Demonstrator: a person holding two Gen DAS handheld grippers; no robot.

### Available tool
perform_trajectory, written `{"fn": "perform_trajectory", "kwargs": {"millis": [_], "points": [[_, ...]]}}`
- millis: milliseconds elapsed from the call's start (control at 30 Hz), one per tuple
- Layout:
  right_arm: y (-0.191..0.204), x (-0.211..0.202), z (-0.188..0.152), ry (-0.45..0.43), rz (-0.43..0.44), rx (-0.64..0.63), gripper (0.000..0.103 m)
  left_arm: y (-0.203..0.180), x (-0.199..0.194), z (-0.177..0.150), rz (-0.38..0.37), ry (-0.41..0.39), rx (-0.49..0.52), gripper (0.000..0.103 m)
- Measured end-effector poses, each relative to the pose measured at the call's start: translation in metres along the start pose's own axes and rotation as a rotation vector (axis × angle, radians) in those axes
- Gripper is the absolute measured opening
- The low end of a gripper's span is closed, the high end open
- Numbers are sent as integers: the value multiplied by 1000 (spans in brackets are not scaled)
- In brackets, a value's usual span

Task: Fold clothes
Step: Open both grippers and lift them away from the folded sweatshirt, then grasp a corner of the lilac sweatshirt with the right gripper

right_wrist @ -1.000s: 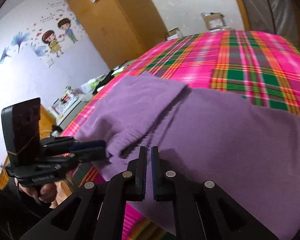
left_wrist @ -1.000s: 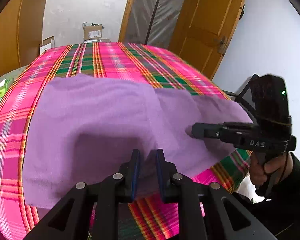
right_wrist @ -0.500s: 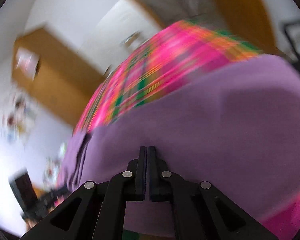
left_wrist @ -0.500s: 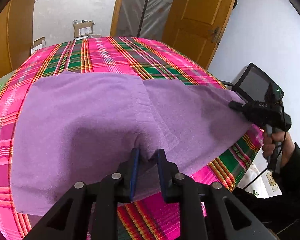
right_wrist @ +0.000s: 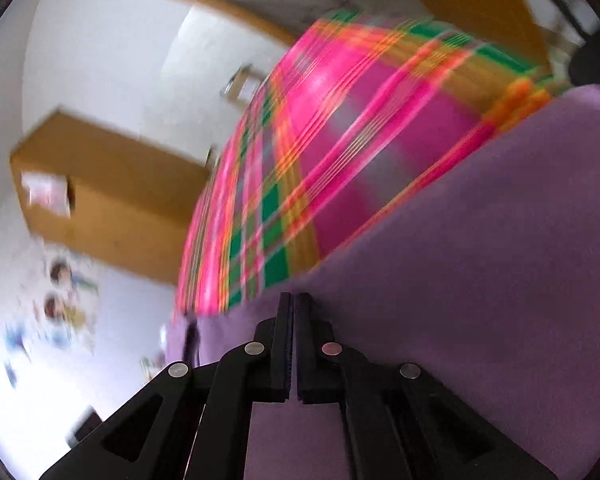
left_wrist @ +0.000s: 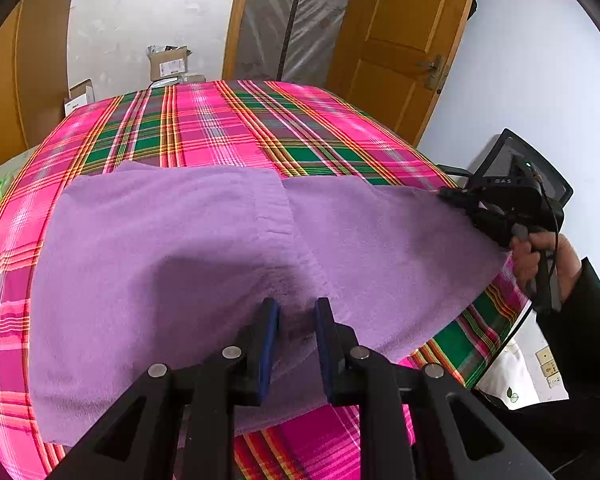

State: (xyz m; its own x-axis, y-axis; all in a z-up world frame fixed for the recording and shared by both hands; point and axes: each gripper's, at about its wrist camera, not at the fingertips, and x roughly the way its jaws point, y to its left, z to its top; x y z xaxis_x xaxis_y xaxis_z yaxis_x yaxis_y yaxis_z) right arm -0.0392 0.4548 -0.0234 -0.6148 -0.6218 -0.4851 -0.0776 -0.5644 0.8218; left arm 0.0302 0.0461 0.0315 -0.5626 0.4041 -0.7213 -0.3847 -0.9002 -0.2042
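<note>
Evidently working a fold on a purple sweater point(left_wrist: 160, 240), spread flat across the near part of a plaid sheet point(left_wrist: 220, 120), most likely so the layers can be squared up. At near centre, pinches a puckered bunch of the thick knit with the left gripper point(left_wrist: 296, 306), fingers parted only by the cloth gathered between them, apparently to anchor that edge. Shows one panel already lapped over the middle, with a ribbed band along its right border. Looks soft, fuzzy and limp against the smooth, bright sheet. At far right, clamps the right gripper point(left_wrist: 444, 194) tight, seemingly on the sweater's thin corner, with a hand point(left_wrist: 540, 256) drawing that side taut.
</note>
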Motion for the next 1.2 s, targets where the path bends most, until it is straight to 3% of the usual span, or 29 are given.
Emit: {"fn": "perform_trajectory", "kwargs": {"millis": [167,400,467,533,600,733,933,1200], "points": [[-44,-53,25,-166,-35,118,0,0,-4,4,0,-12,-3,19],[-75,-113,28,-268,-157,143,4,-11,-2,8,-7,-16,19,19],[-83,-126,22,-289,-179,169,18,-16,0,7,-14,-9,27,19],[-89,-132,18,-298,-177,199,20,-21,1,7,-18,-3,39,19],[-99,-145,8,-297,-156,230,21,-26,3,7,-24,1,50,19],[-112,-155,-8,-275,-102,309,36,-39,7,6,-39,14,73,19],[-141,-172,-35,-244,-3,438,39,-59,13,6,-57,33,105,19],[-164,-144,-44,-129,199,588,44,-74,16,6,-54,39,120,19]]}}
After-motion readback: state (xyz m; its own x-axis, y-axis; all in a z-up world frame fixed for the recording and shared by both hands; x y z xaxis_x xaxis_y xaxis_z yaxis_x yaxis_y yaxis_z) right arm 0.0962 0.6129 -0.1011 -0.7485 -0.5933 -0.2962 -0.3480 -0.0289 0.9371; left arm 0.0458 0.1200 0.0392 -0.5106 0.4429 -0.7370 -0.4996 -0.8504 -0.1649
